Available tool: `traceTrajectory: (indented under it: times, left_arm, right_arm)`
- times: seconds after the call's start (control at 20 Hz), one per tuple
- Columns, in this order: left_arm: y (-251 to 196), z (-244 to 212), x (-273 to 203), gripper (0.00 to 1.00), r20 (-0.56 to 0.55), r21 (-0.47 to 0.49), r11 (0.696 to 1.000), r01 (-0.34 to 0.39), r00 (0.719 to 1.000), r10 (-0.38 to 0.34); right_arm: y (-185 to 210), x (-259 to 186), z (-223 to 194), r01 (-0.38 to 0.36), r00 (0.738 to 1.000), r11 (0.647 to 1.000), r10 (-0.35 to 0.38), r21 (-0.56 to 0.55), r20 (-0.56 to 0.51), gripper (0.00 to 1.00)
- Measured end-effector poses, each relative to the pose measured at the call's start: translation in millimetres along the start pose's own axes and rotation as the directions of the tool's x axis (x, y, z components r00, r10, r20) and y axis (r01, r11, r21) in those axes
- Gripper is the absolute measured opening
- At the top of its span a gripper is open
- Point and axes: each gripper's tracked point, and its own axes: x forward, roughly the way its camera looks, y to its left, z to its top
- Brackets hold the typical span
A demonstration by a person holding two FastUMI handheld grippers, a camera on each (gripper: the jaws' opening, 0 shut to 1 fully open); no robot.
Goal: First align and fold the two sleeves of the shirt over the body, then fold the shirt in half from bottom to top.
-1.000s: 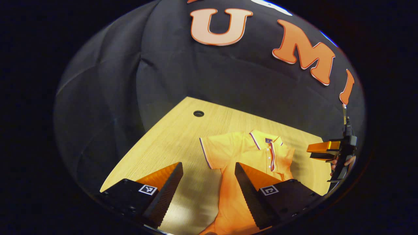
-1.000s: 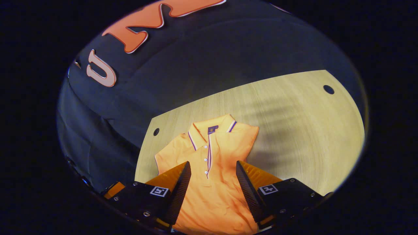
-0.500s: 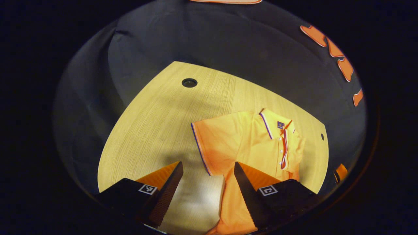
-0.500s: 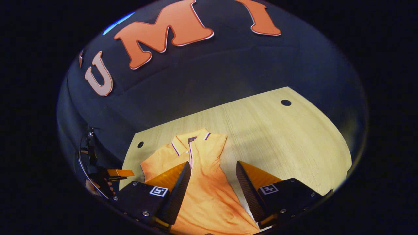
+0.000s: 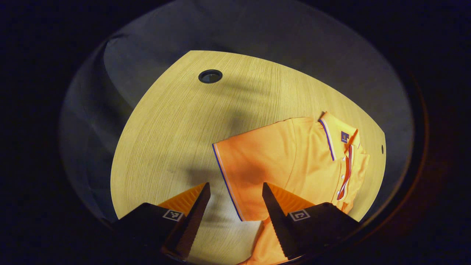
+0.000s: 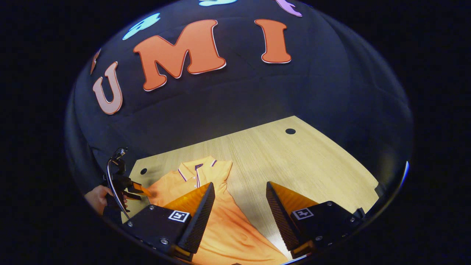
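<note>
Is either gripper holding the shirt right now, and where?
Neither. The left gripper is open above the sleeve hem; the right gripper is open over the shirt.

shirt (image 5: 294, 162) flat on table (image 5: 173, 125) | collar toward booth wall | left tongs (image 5: 235, 191) over sleeve edge | right tongs (image 6: 239, 191) above shirt's right side

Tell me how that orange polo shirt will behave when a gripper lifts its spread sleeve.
The orange polo shirt is probably floppy: it lies flat on the table with soft wrinkles, so the sleeve would likely drape and sag. It looks thin and light, so the body may drag along the smooth wood. The left gripper, open over the sleeve hem, would need a firm pinch.
</note>
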Motion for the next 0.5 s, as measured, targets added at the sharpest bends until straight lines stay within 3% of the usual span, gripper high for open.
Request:
traceTrajectory:
  times: [0.25,0.35,0.5]
  left_arm:
    - [-3.0,-2.0,19.3,0.80,-0.043,0.019,0.998,-0.060,0.997,0.061]
    - [-4.3,-1.2,24.2,0.86,-0.048,0.021,0.997,-0.071,0.996,0.072]
    - [-11.1,1.0,22.7,0.71,-0.030,0.031,0.997,-0.066,0.997,0.067]
  right_arm:
    - [-5.3,-20.2,12.9,0.021,0.997,0.999,-0.019,-0.024,0.072,0.86]
    - [-10.3,-29.0,14.1,0.031,0.996,0.999,-0.028,-0.026,0.089,0.86]
    - [-20.8,-36.5,14.5,0.047,0.994,0.999,-0.045,-0.017,0.102,0.86]
